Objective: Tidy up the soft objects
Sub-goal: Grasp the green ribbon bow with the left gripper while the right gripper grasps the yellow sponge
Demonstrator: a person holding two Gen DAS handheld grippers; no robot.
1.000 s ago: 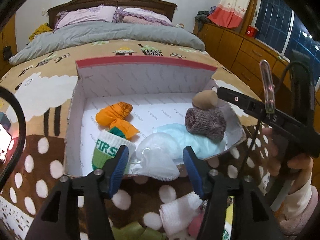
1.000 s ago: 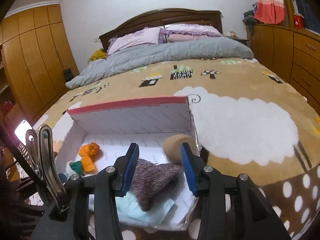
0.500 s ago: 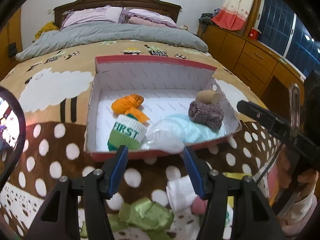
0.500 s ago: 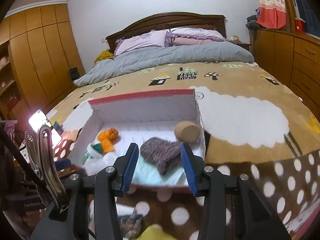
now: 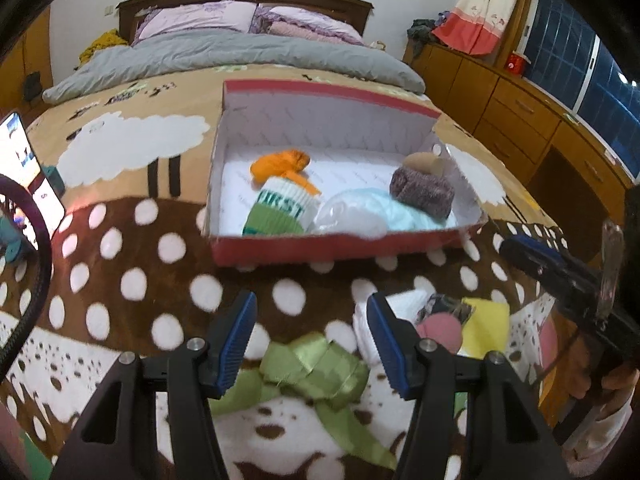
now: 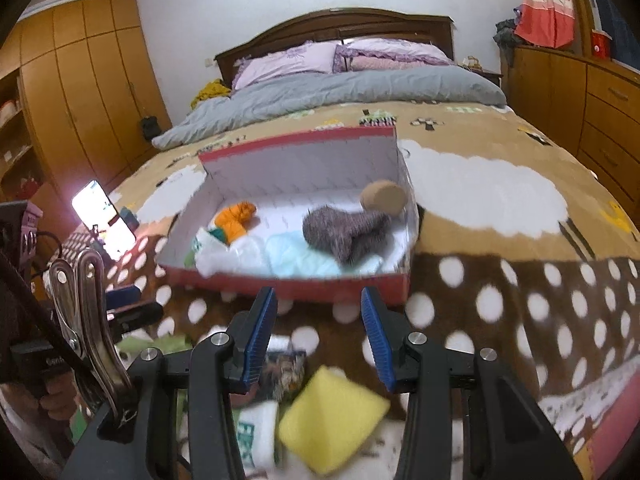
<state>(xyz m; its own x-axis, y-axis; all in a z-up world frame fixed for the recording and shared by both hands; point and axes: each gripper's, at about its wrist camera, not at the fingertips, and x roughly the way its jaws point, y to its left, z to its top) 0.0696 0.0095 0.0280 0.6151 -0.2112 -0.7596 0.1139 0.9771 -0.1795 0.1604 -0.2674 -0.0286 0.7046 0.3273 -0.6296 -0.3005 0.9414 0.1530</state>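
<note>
A red box with a white inside (image 5: 332,246) (image 6: 288,286) sits on the bed blanket. It holds an orange cloth (image 5: 280,162), a green and white sock (image 5: 278,210), a white mask (image 5: 352,216), a light blue cloth (image 6: 296,258), a purple-grey knit sock (image 5: 424,190) (image 6: 344,230) and a tan round piece (image 6: 384,196). My left gripper (image 5: 312,334) is open and empty above a green ribbon (image 5: 316,368). My right gripper (image 6: 318,336) is open and empty above a yellow sponge (image 6: 332,424). A white rolled cloth (image 5: 404,304) and a pink piece (image 5: 440,330) lie beside the ribbon.
A lit phone (image 5: 28,168) (image 6: 104,216) stands at the left of the bed. Grey duvet (image 6: 340,88) and pillows lie at the far end. Wooden drawers (image 5: 532,120) run along the right, wardrobes (image 6: 80,80) along the left.
Both grippers have pulled back from the box toward the near edge of the bed. The loose items on the blanket have come into view under them. The box contents have not moved.
</note>
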